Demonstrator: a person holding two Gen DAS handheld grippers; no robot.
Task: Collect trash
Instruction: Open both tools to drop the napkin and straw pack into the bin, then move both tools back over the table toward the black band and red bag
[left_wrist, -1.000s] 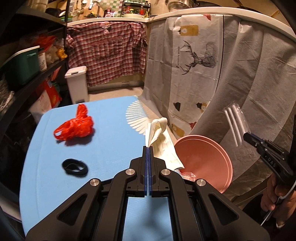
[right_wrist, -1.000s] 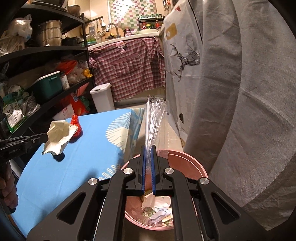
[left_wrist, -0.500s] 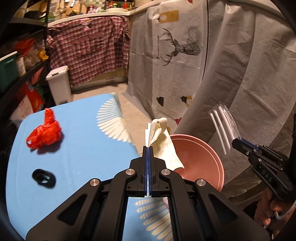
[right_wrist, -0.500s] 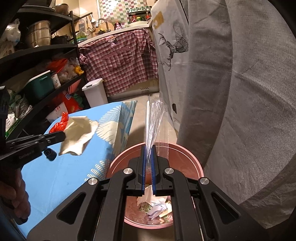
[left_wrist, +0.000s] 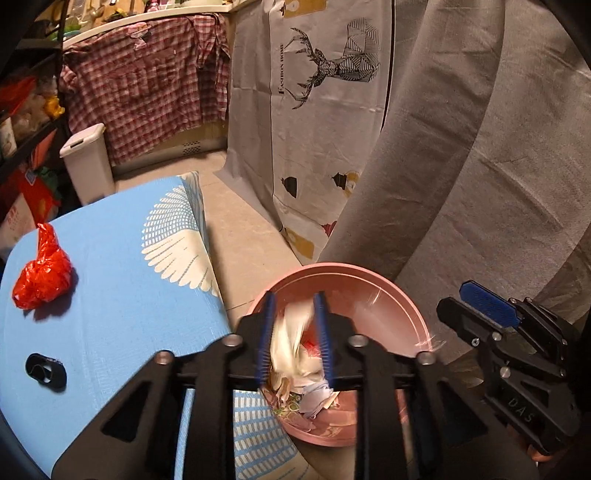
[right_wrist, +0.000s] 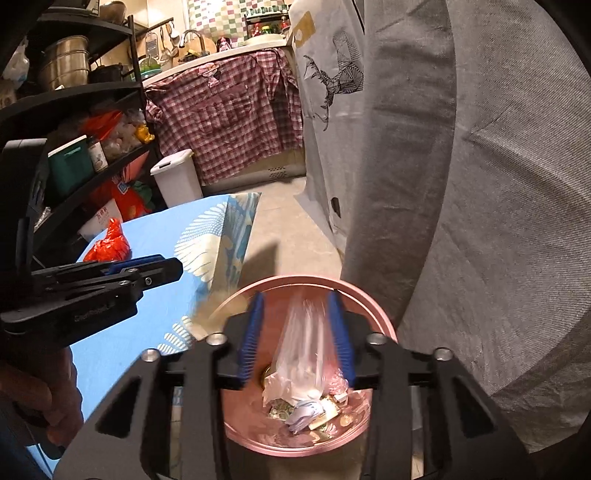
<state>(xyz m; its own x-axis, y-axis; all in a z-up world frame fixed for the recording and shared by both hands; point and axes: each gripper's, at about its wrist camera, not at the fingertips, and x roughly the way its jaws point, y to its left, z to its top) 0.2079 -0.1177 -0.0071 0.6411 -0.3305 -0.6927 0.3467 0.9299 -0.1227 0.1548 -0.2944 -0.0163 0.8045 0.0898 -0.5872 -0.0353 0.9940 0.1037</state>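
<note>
Both grippers hang over the pink bin (left_wrist: 369, 271), which holds crumpled trash. The jaws of my left gripper (left_wrist: 294, 299) are opening. A cream crumpled paper (left_wrist: 290, 343), blurred, drops loose between its pads toward the bin. My right gripper (right_wrist: 295, 297) is opening as well, and a clear plastic wrapper (right_wrist: 301, 343) slides down between its blue pads into the bin (right_wrist: 295, 280). Neither pad pair presses on anything. On the blue table (left_wrist: 122, 295) lie a red plastic bag (left_wrist: 42, 275) and a black ring-shaped piece (left_wrist: 46, 371).
The bin stands on the floor by the table's right edge, close to a grey hanging cloth (left_wrist: 480, 184). A white lidded bin (left_wrist: 86, 162) and dark shelves (right_wrist: 74, 147) stand behind the table. A hand (right_wrist: 55, 402) holds the left gripper.
The left gripper swung right from above the table to above the bin. Both grippers went from shut to apart, and the paper and the plastic wrapper slipped out downward.
</note>
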